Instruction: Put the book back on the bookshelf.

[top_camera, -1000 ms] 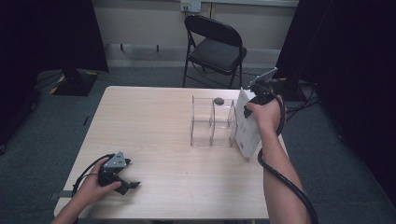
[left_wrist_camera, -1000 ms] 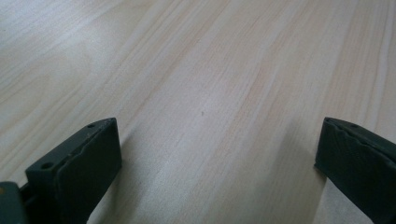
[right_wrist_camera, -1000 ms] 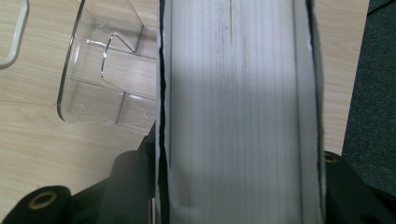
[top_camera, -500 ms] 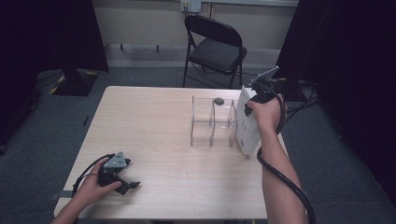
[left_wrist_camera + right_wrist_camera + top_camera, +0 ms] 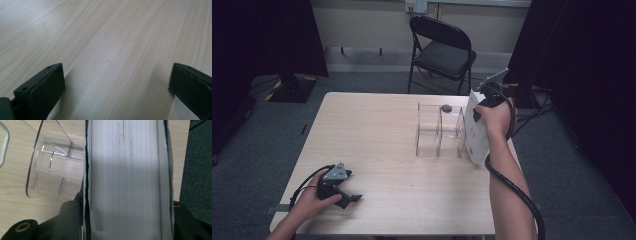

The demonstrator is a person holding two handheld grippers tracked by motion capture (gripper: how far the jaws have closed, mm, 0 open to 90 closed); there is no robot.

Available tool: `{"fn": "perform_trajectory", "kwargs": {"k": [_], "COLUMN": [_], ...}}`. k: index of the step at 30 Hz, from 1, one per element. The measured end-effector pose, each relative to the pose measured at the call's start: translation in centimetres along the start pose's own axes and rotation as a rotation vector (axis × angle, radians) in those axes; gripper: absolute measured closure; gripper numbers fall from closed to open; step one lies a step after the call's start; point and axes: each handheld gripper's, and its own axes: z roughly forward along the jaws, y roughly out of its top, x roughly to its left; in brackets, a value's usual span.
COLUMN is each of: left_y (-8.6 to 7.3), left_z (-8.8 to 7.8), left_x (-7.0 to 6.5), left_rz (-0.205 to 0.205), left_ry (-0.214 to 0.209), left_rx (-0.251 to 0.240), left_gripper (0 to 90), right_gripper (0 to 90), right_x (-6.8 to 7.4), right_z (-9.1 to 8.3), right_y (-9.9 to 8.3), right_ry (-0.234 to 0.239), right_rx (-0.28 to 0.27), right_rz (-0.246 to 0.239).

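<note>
Book [image 5: 127,182], thick with white, finely ribbed page edges, stands clamped in the right claw [image 5: 482,107] at the pale woodgrain counter's [image 5: 377,130] three o'clock, beside a clear acrylic rack [image 5: 439,131]. Left claw [image 5: 115,87] gapes wide, empty.

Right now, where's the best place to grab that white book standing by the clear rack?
Grip the white book across its thickness at the top edge, coming from above. It stands upright beside the clear rack, so only the top is free; the right gripper already clamps it so.
</note>
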Motion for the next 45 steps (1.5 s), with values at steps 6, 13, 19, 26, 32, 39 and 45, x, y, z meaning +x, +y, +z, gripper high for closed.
{"fn": "perform_trajectory", "kwargs": {"k": [6,13,19,26,32,39,45], "left_y": [0.0,0.0,0.0,0.0,0.0,0.0,0.0], "left_z": [0.0,0.0,0.0,0.0,0.0,0.0,0.0], "left_x": [0.0,0.0,0.0,0.0,0.0,0.0,0.0], "left_rz": [0.000,0.000,0.000,0.000,0.000,0.000,0.000], "left_ry": [0.000,0.000,0.000,0.000,0.000,0.000,0.000], "left_rx": [0.000,0.000,0.000,0.000,0.000,0.000,0.000], "left_gripper": [0.0,0.0,0.0,0.0,0.0,0.0,0.0], "right_gripper": [52.4,52.5,52.4,52.5,52.5,52.4,52.4], "right_x": [0.0,0.1,0.3,0.5,0.5,0.5,0.5], "right_z": [0.2,0.6,0.9,1.5,1.8,2.0,2.2], "right_y": [0.3,0.5,0.6,0.7,0.9,0.9,0.9], "right_ry": [0.002,-0.004,-0.009,-0.009,-0.017,-0.020,-0.013], "right_rx": [-0.010,-0.008,-0.010,-0.013,-0.011,-0.017,-0.018], "right_rz": [0.005,0.009,0.007,0.021,0.023,0.025,0.024]}}
